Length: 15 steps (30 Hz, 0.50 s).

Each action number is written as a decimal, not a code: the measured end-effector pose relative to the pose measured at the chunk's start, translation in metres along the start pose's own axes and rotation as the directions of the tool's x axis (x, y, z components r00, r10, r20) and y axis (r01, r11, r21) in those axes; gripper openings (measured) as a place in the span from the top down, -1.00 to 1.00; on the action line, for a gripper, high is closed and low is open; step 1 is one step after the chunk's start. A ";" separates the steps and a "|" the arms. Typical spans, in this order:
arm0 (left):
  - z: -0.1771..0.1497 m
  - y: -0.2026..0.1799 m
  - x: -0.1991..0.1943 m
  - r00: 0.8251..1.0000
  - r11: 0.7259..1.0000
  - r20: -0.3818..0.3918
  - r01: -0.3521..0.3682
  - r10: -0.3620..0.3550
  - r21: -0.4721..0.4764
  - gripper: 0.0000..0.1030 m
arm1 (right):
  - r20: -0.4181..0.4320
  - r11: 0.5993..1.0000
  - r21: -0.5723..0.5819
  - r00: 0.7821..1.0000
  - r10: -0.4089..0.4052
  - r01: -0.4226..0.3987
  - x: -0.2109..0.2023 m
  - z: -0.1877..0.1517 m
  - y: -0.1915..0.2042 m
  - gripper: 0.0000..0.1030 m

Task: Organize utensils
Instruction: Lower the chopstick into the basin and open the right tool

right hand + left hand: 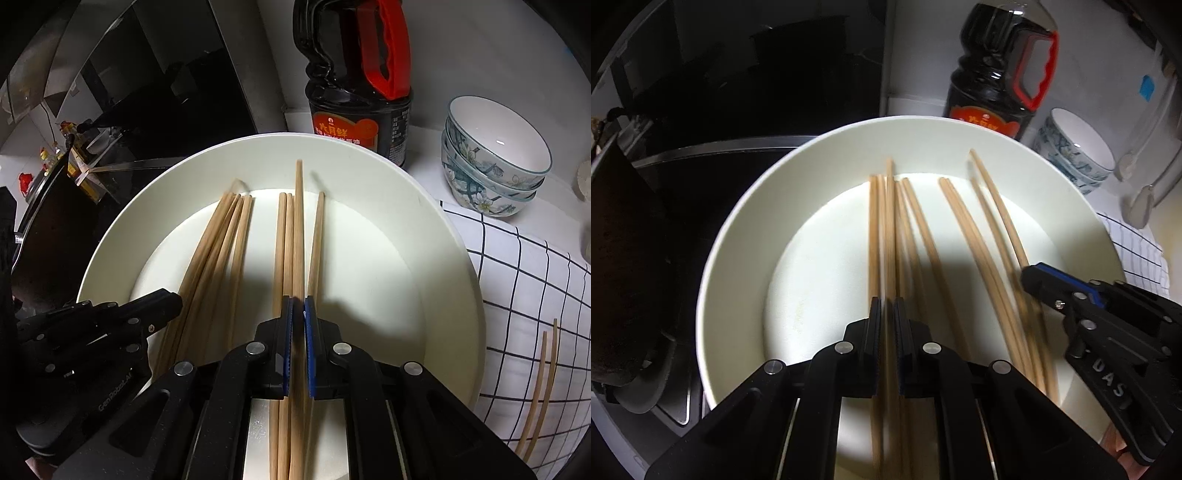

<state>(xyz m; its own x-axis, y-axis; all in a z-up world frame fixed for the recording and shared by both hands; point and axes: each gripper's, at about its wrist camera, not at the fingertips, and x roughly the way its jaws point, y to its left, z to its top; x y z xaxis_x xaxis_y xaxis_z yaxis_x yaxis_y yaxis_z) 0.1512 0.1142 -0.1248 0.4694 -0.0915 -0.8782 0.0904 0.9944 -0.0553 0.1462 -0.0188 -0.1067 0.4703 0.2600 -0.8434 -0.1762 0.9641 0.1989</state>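
Several wooden chopsticks lie in a large white bowl. My left gripper is shut on one chopstick and holds it slightly raised over the bowl. My right gripper is shut on another chopstick, its tip lifted above the rest. The bowl and the left bundle of chopsticks also show in the right wrist view. The right gripper shows at the right in the left wrist view; the left gripper shows at the left in the right wrist view.
A dark soy sauce bottle with a red handle stands behind the bowl. Stacked floral bowls sit at the back right. A checked cloth at the right holds two chopsticks. A black stove lies to the left.
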 end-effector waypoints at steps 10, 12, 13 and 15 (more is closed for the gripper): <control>-0.010 0.011 -0.032 0.994 0.997 0.079 -0.074 0.077 -0.034 -0.36 | 0.054 1.000 0.018 0.998 -0.016 0.015 -0.031 -0.009 -0.012 0.44; -0.014 0.013 -0.038 0.993 0.996 0.084 -0.084 0.087 -0.039 -0.39 | 0.064 1.000 0.026 0.998 -0.019 0.017 -0.040 -0.015 -0.016 0.35; -0.015 0.015 -0.040 0.992 0.995 0.086 -0.088 0.092 -0.042 -0.43 | 0.066 1.000 0.027 0.998 -0.017 0.015 -0.043 -0.017 -0.018 0.33; -0.019 0.015 -0.047 0.991 0.995 0.090 -0.094 0.098 -0.045 -0.47 | 0.068 1.000 0.026 0.998 -0.016 0.014 -0.049 -0.024 -0.019 0.22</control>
<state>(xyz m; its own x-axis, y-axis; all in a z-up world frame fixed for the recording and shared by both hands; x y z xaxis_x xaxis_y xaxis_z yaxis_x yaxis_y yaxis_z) 0.1135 0.1342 -0.0936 0.5528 0.0017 -0.8333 0.0059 1.0000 0.0060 0.1062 -0.0515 -0.0811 0.5304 0.2476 -0.8108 -0.1465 0.9688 0.2000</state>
